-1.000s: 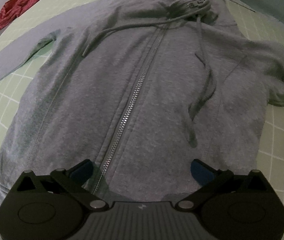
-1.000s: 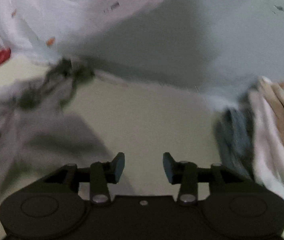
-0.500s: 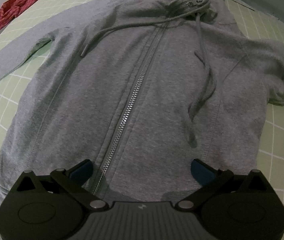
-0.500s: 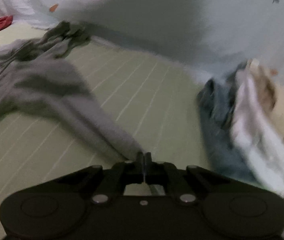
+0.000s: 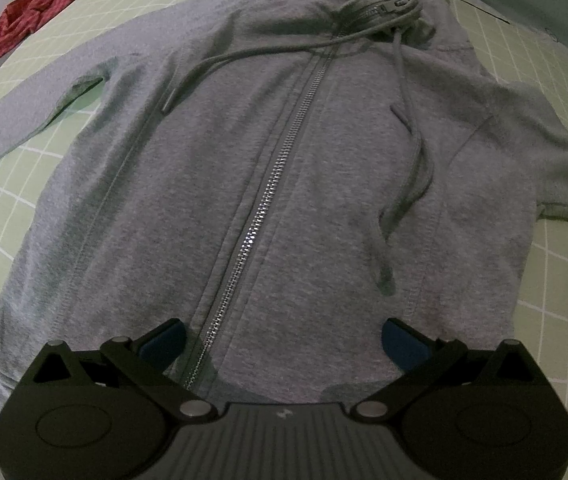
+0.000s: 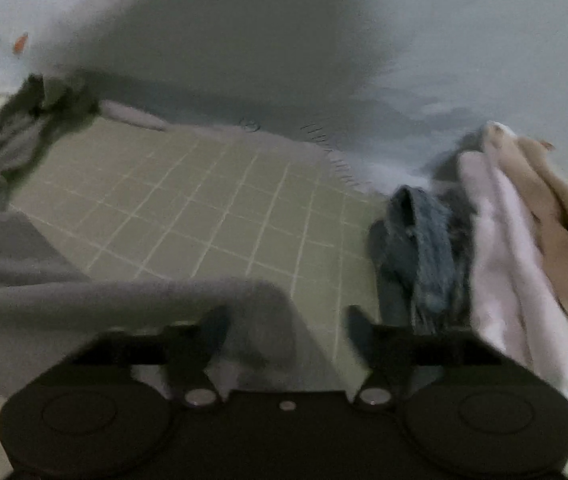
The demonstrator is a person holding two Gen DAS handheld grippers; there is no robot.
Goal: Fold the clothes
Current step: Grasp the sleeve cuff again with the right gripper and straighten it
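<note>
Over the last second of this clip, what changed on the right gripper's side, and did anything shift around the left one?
The right gripper shut on the end of the grey sleeve half a second ago; now its fingers are opening and the sleeve end lies loose between them on the green mat. The left gripper stayed open over the grey hoodie, which lies flat, zipped, as before.

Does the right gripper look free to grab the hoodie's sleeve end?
Probably yes: the right gripper has its jaws opening, the sleeve end lies just ahead between them, nothing covering it.
</note>
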